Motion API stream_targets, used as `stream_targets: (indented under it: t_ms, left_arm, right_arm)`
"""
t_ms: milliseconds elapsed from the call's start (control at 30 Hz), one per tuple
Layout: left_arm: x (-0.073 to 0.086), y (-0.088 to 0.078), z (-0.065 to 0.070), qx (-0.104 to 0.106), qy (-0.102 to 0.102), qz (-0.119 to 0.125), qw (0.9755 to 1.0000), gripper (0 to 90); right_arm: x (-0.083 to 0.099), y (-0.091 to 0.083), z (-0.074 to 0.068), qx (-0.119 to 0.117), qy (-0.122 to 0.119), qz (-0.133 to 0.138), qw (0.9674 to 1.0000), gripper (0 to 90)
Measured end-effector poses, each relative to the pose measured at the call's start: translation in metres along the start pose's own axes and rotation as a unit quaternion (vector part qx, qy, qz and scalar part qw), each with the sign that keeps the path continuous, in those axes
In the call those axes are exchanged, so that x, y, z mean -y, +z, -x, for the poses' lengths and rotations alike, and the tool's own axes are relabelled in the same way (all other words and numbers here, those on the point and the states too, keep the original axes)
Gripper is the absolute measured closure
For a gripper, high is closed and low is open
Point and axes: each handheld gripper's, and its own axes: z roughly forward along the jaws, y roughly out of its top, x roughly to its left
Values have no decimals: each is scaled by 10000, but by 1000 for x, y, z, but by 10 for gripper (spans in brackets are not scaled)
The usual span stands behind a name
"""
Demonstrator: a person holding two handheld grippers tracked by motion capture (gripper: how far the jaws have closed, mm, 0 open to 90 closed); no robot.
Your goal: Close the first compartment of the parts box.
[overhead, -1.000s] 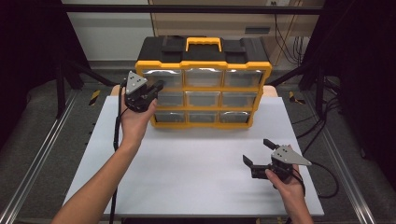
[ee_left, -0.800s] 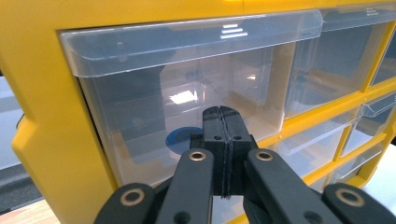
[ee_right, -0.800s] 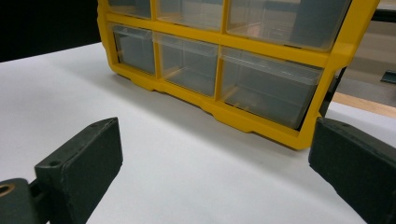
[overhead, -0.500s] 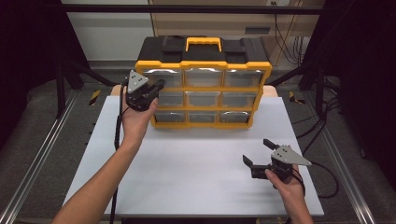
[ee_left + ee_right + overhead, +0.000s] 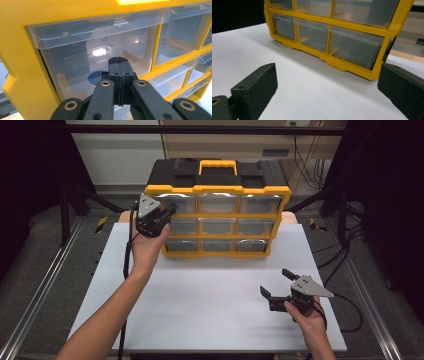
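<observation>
Nine clear drawers sit in that yellow organizer (image 5: pixel 217 212) at the back of the white desk (image 5: pixel 210 305), and your left claw (image 5: pixel 170 211) is parked right at the top-left drawer (image 5: pixel 97 50). In the left gripper view your two black jaws are clenched tight together, pad to pad, with nothing between them, and their tips sit right up against the transparent front of that drawer, low on its face; I can't tell whether they actually touch the plastic. Through the drawer wall, just behind the tips, you can make out a blue round thing (image 5: pixel 96 76) inside. From above, your left hand (image 5: pixel 147 245) holds the claw up at the organizer's left edge, level with the top row. Your right claw (image 5: pixel 278 282) is way off from all that, resting low near the front right of the desk, jaws spread wide with only bare desk between them. It points toward the organizer's bottom row, and in the right gripper view the bottom-right drawer (image 5: pixel 355 48) sits well beyond the tips.
</observation>
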Motion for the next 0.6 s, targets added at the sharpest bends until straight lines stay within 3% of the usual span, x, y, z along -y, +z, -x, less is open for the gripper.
stream_targets:
  t_ms: [600]
  left_arm:
    - [0, 4, -1, -29, -13, -13, 10000, 900]
  right_arm:
    - [0, 1, 0, -1, -8, -6, 10000, 33]
